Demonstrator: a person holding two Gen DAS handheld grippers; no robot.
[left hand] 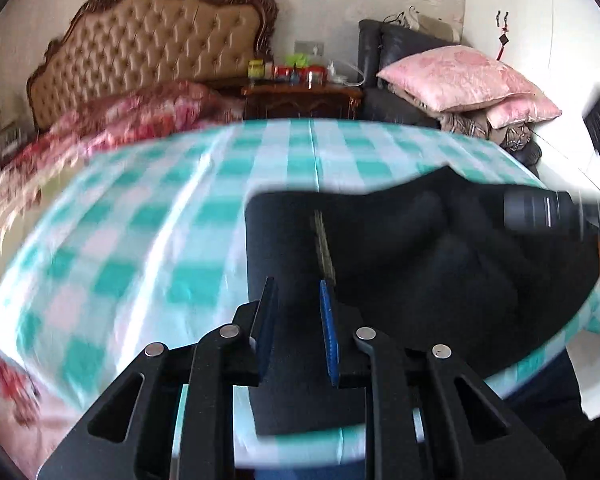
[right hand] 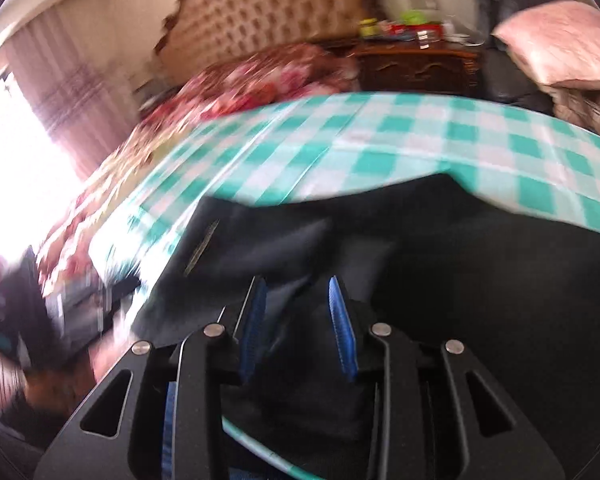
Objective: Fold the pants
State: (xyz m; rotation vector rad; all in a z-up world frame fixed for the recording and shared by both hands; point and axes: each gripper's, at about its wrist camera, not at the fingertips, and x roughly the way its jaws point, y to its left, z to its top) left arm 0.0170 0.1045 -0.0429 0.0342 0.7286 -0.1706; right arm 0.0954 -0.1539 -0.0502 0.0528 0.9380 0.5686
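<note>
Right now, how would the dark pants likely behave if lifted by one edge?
Probably floppy: the dark pants lie in soft humps and folds on the checked cloth. Likely to sag and unfold, since nothing stiff shows. Probably not slippery: the fabric looks matte between the left claw pads.

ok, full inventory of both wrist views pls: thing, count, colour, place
pants: 1, black, on the checked cloth, near edge; fabric runs between both tools' pads
checked cloth: 1, teal and white, covers the work surface
headboard: 1, tan tufted, carved brown frame, behind the cloth
floral quilt: 1, red and pink, bunched below the headboard
nightstand: 1, dark wood, right of the headboard, small jars and bottles on top
pillows: 2, pink, stacked far right
curtain: 1, pinkish, left by a bright window
left tool: black, blue pads, pants between them
right tool: black, blue pads, pants between them
</note>
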